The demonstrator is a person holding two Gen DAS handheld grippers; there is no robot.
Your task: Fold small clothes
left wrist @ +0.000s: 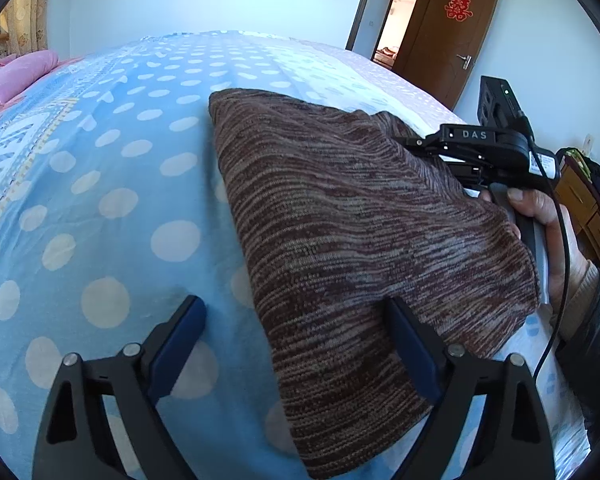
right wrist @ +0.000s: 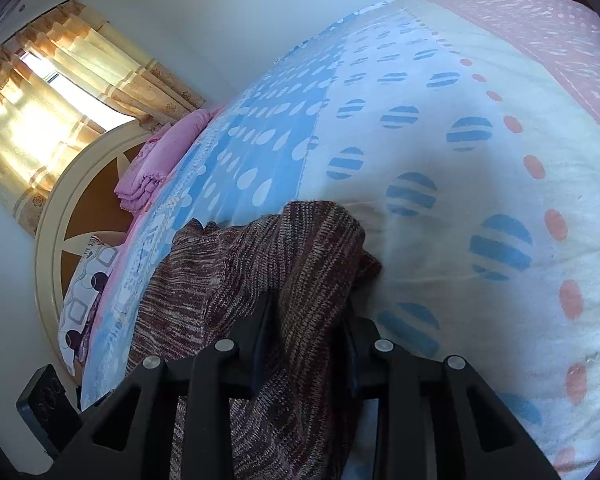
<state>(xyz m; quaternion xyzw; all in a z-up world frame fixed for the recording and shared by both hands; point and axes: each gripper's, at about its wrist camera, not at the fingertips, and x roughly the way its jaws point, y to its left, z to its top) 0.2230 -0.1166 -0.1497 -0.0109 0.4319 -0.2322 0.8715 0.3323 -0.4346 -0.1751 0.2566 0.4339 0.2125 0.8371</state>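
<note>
- At the far left we see patterned yellow curtains point(right wrist: 56, 92) drawn over a bright window, and a cream, rounded headboard point(right wrist: 56, 216) with brown panels.
- Against the headboard a pillow point(right wrist: 88, 280) with grey squares and dark circles stands tilted; a pink folded quilt point(left wrist: 14, 76), soft and puffy, lies near it at the left end of the bed.
- The bed sheet point(left wrist: 112, 184) is smooth cotton: blue with pale dots on the left, then white with striped blue discs, a row of salmon dots and a pink band at the far right edge.
- Our left gripper point(left wrist: 296, 344) stands wide: its left blue pad rests over bare sheet, its right finger lies on the near edge of the cloth, and nothing is pinched.
- The knit garment point(left wrist: 340, 240), a thick marled weave of brown, maroon and beige, lies on the sheet in the middle of the bed, doubled over with a rounded far corner.
- Its right end rises in a bunched fold and hides most of our right gripper point(right wrist: 308, 320) from the left camera.
- That gripper is narrowed onto the bunched knit, which fills the gap between its fingers.
- A hand point(left wrist: 548, 232) in a dark sleeve grips its handle, with a black cable trailing down.
- Far right, a brown wooden door point(left wrist: 448, 36) with a red paper ornament stands open.
</note>
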